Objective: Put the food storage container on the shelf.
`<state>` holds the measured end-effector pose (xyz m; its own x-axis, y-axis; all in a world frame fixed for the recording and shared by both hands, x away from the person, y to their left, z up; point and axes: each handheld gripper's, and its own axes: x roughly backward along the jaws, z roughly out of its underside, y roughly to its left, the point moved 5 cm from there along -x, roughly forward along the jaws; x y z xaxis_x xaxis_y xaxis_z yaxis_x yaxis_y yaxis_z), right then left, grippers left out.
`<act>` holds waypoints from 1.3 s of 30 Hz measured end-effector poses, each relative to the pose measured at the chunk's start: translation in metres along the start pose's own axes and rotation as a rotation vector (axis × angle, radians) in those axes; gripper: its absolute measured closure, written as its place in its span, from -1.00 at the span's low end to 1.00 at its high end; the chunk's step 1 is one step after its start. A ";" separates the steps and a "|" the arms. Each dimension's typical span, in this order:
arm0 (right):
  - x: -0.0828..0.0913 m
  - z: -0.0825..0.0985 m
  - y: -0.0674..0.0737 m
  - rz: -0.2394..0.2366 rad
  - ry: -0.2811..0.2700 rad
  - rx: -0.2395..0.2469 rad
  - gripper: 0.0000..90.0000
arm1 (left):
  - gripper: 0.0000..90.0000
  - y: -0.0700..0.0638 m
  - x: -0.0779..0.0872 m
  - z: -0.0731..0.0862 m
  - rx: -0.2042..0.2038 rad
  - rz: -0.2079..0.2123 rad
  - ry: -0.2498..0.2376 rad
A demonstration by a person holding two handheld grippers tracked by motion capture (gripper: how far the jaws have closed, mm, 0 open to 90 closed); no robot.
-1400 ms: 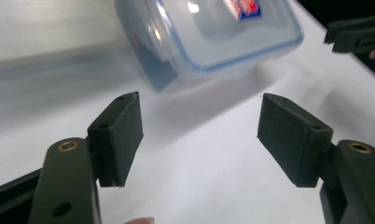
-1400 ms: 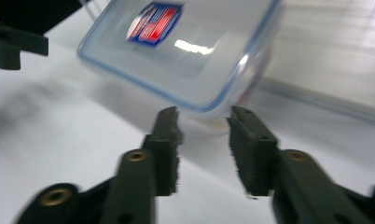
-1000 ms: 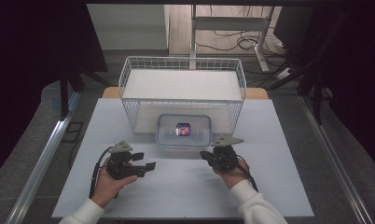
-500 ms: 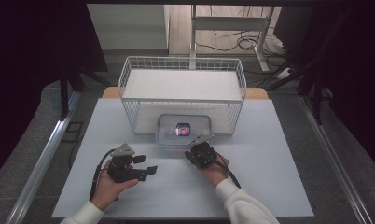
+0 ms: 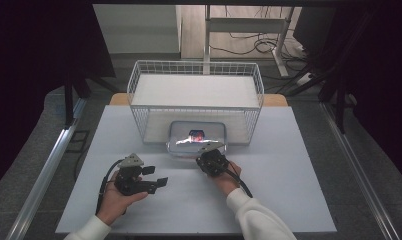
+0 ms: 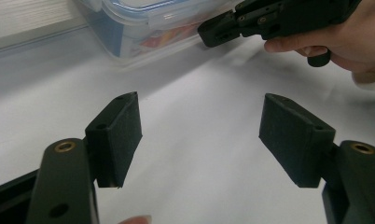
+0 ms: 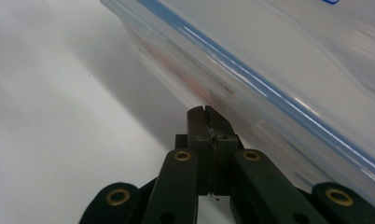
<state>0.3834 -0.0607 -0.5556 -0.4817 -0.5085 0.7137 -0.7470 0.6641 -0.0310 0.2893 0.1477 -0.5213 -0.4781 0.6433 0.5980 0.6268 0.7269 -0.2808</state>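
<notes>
Box [image 5: 197, 138] is what you are working toward: a clear plastic food container with a snap-on lid, sitting on the white table [image 5: 289, 190] right against the front of the wire basket [image 5: 195, 97], with something red and dark inside it. Your right gripper [image 5: 207, 151] is at its near edge, jaws pressed together with nothing between them, their tip at or almost at the side wall just below the lid's rim; I cannot tell whether it touches. From that posture I judge you are about to nudge the box or pry at a lid latch. If it is the latch, come in low under the flap and lever gently, because the smooth wall will let closed jaws skate off. If it is a push, press low on the wall so the box slides rather than tips, and mind that the basket blocks it from behind. The plastic looks glossy, thin and slightly flexible, with rounded corners and a blue seal line under the lid. Your left gripper [image 5: 153, 180] rests well apart from the box on the near left of the table, jaws wide open and empty, flat matte pads [image 6: 120, 130] facing each other. Bring it up to steady the box's left side if it shifts. The basket is white coated wire, rigid and open-topped.
</notes>
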 end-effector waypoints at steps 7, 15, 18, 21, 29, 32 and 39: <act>0.001 -0.003 0.001 -0.001 -0.011 -0.006 0.98 | -0.34 -0.002 0.000 0.000 -0.001 0.003 0.003; 0.003 -0.010 -0.001 0.003 -0.038 -0.020 0.98 | -0.34 -0.002 0.000 0.001 -0.003 0.004 0.005; 0.004 -0.013 -0.005 0.010 -0.044 -0.022 0.98 | -0.34 -0.002 0.000 0.001 -0.006 0.002 0.007; 0.003 -0.015 -0.011 0.013 -0.051 -0.050 0.98 | -0.34 -0.002 0.000 0.001 -0.003 0.003 0.009; -0.004 -0.024 -0.016 0.010 -0.059 -0.048 0.98 | -0.34 -0.001 0.000 0.002 -0.005 -0.001 0.016; -0.007 -0.027 -0.017 0.014 -0.060 -0.045 0.98 | -0.34 -0.001 0.000 0.002 -0.004 -0.004 0.016; -0.019 -0.038 -0.027 0.036 -0.061 -0.075 0.98 | -0.34 0.000 0.000 0.003 0.001 -0.003 0.019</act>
<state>0.4300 -0.0479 -0.5413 -0.5365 -0.5141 0.6692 -0.6933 0.7207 -0.0021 0.2874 0.1488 -0.5239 -0.4682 0.6364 0.6130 0.6248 0.7290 -0.2797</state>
